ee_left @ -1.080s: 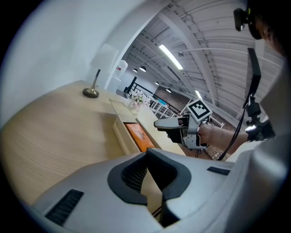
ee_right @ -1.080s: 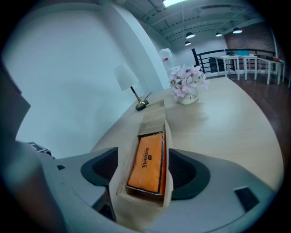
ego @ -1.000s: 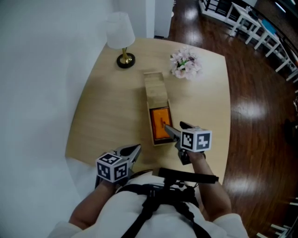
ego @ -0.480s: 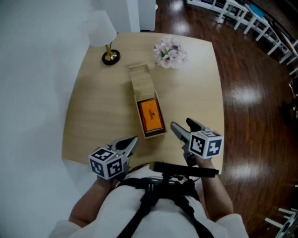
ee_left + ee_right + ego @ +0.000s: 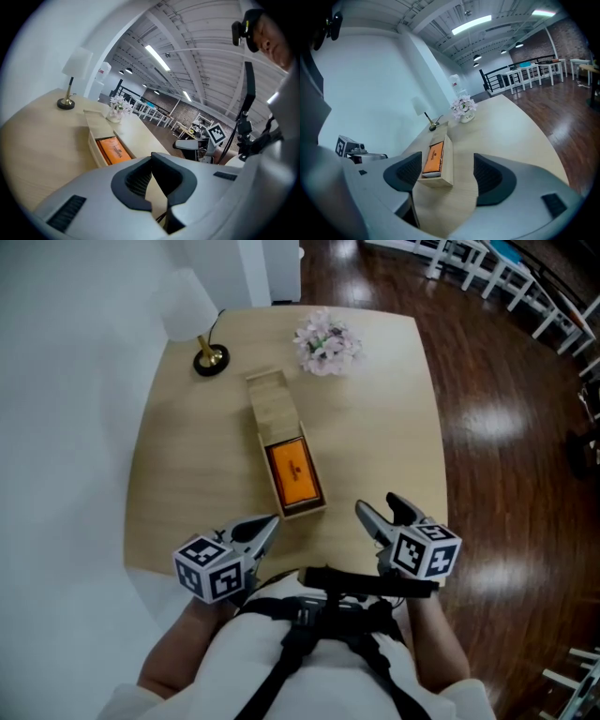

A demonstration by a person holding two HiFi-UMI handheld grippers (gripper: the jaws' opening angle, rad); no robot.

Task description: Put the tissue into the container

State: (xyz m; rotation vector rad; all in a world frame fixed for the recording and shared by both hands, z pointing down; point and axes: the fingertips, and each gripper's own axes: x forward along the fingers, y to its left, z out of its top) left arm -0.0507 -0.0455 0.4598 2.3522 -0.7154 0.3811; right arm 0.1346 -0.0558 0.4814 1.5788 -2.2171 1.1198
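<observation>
head / tissue: orange tissue (image 5: pixel 293 474) lies flat inside the container (image 5: pixel 270 399), in the open near half. The far half is under a wooden lid.
head / grippers: left gripper (image 5: pixel 261 529) and right gripper (image 5: pixel 382 512) sit at the near edge of the bench (image 5: pixel 384 427), one each side of the container's near end, touching neither it nor the tissue.
left gripper view / jaws: together, tips meeting, nothing between them. Container is off to the left, well apart.
right gripper view / jaws: wide apart and empty. Container and tissue line up beyond the gap, not between the pads.
step: looks like the placing is done and both grippers are clear.
next: probably nothing. If the lid is meant to close, one gripper must reach the far lid end and slide it toward the near end without snagging the tissue.
</observation>
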